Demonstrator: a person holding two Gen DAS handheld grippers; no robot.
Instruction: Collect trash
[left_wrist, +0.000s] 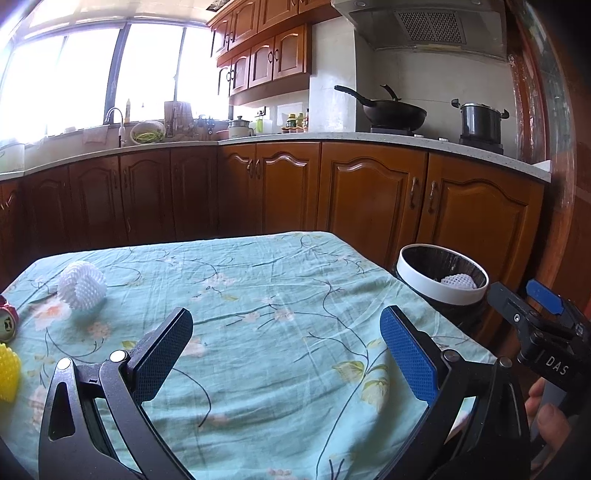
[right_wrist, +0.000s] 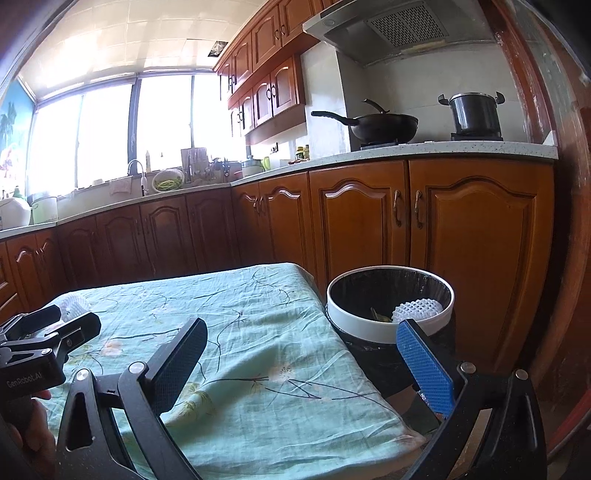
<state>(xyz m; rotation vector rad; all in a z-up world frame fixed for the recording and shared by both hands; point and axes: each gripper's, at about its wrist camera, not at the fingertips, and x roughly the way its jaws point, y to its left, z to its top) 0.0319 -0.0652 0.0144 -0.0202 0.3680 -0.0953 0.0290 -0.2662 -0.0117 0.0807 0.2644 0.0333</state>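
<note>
Left gripper (left_wrist: 286, 354) hovering low over the table (left_wrist: 258, 280), fingers wide apart, nothing between them. Right gripper (right_wrist: 306, 363) likewise spread wide and empty, poised over the table's right edge, its blue finger (right_wrist: 424, 365) overlapping the near rim of the trash bin (right_wrist: 369, 325) in the right wrist view.

White foam net (left_wrist: 82, 284) lying on the floral cloth at ten o'clock from the left gripper, well apart from it. Red-and-white can (left_wrist: 8, 321) at the left margin at nine o'clock, only partly in frame. Yellow foam net (left_wrist: 8, 371) just below the can, cut off by the edge.

Trash bin standing off the table's right side, at two o'clock from the left gripper and one o'clock from the right. Inside it, a second white foam net (right_wrist: 416, 310) resting against the near right wall, with some greenish scrap (right_wrist: 380, 315) just beside it.

Beyond the table at twelve o'clock, brown cabinets (left_wrist: 369, 199) under the counter, with a wok (left_wrist: 395, 112) and a pot (left_wrist: 480, 123) on the stove.
</note>
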